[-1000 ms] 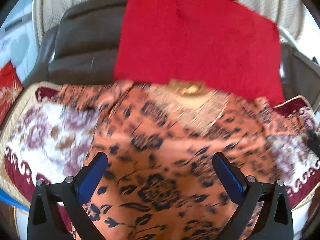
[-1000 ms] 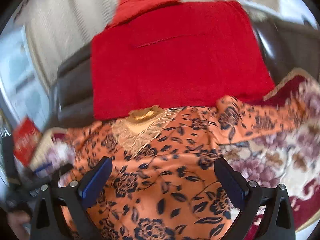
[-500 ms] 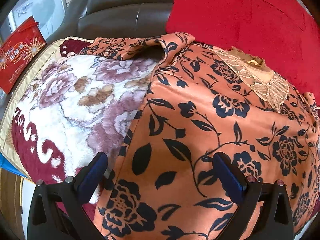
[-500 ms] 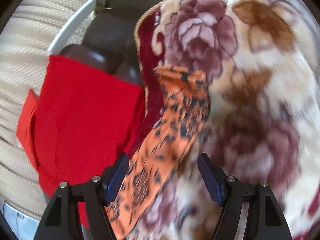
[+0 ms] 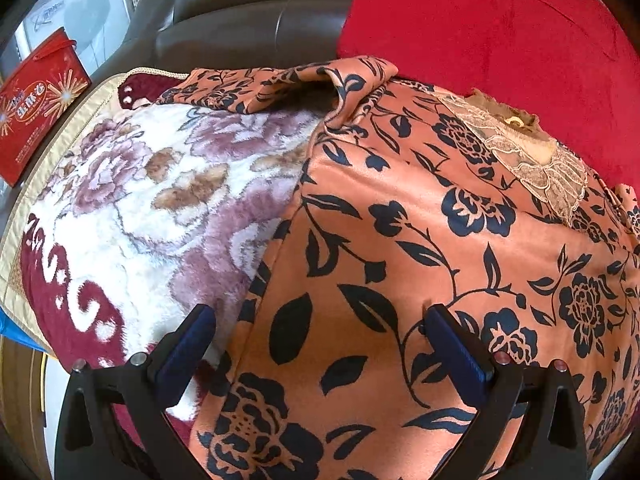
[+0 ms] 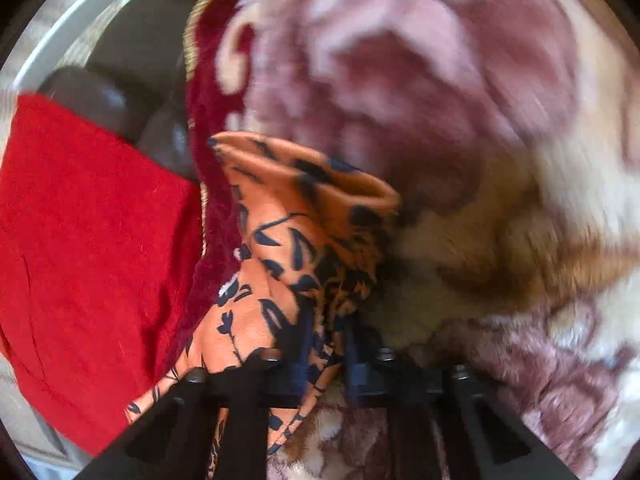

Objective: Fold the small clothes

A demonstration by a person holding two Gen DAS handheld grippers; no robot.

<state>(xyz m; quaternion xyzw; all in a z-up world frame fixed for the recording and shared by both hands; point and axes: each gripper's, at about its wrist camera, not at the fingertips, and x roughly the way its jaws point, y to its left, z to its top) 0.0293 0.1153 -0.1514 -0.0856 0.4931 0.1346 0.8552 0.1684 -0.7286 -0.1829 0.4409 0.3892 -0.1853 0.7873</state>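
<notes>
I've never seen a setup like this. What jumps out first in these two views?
An orange garment with dark blue flowers sprawls over a plush floral blanket, before a bright red cushion. The right gripper has pinched one sleeve; the left gripper hovers open over the hem.

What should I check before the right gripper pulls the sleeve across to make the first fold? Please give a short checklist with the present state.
1. Right gripper shut on the sleeve: ok, cloth sits between the pads.
2. Left gripper free to help: ok, open above the orange garment, holding nothing.
3. Garment body flat on the floral blanket: ok, mostly smooth.
4. Other sleeve flat: not ok, bunched near the sofa.
5. Blanket pinched together with the sleeve: cannot tell, the right view is blurred.
</notes>
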